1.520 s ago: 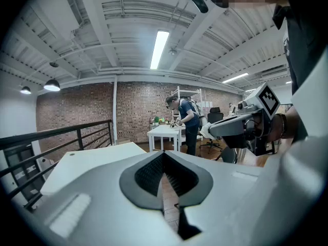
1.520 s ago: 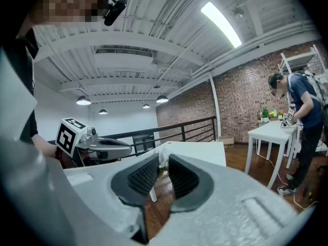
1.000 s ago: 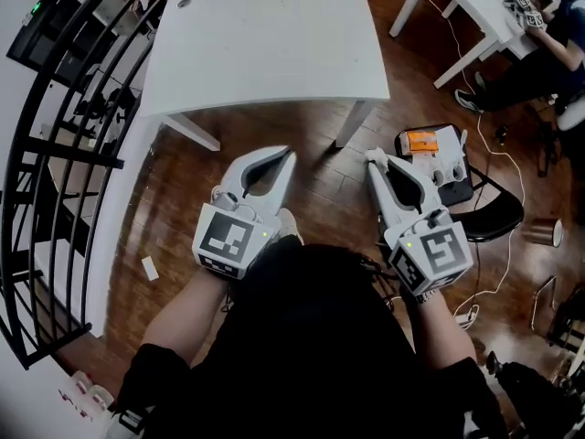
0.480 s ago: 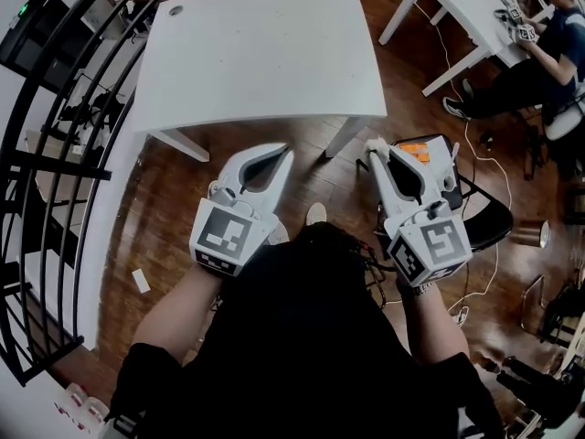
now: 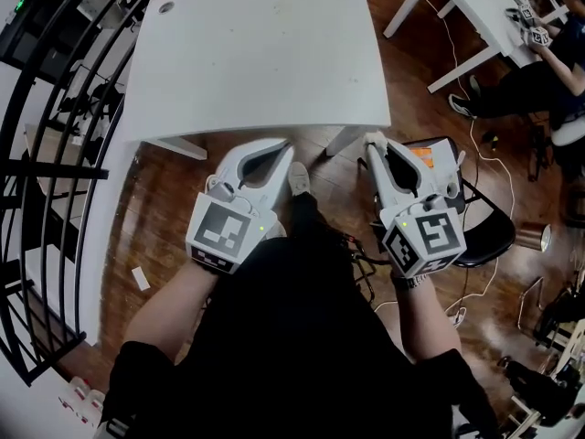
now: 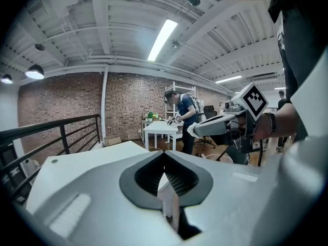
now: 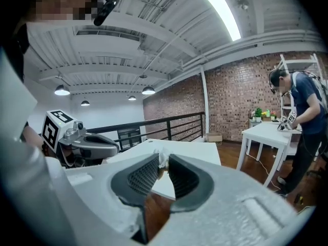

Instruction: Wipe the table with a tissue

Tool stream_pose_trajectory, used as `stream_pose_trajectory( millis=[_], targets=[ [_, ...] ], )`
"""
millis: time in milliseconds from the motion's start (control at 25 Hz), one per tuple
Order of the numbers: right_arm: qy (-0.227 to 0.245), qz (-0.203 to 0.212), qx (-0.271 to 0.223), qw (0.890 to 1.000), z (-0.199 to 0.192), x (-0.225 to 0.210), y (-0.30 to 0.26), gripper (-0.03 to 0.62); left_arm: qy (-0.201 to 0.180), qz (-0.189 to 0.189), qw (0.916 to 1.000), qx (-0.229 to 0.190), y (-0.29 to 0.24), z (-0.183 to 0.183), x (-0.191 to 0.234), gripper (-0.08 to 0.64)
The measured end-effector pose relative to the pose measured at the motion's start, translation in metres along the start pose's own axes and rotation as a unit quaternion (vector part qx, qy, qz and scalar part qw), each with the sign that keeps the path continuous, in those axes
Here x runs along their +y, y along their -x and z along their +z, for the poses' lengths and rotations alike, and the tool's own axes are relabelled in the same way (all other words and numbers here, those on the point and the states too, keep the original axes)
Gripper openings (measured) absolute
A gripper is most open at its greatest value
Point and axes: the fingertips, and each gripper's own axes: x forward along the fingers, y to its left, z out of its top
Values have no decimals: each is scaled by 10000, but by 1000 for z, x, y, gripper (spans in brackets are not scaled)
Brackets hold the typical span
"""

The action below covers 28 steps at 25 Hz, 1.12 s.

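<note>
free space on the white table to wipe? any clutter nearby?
Almost the whole white table top is bare; only a small round spot sits at its far left corner. Clutter is off it: the black chair, loaded with items, beside the right gripper holding the tissue.

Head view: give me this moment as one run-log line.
right gripper: shut on tissue | left gripper: shut, empty | white table: ahead, not yet touched

No legible text or labels
</note>
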Motion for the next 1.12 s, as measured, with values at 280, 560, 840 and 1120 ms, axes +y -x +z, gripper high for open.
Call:
stream_pose_trajectory(
  millis=[280,560,840,1120],
  targets=[
    [61,-83,445,9990,-26,-46,-52,49,66,-129,9992,381,-52,-13,28,17],
    [64,-85,883,9960,-50,-88,-104,49,187,-322,9962,784,-108,-29,52,17],
    [87,45,1331,9910,-77,-126,-145,49,341,-446,9919,1136,-164,-46,63,17],
    [205,162,1764,9840,-102,-142,-177,49,446,-552,9877,1391,-200,-58,73,17]
  ],
)
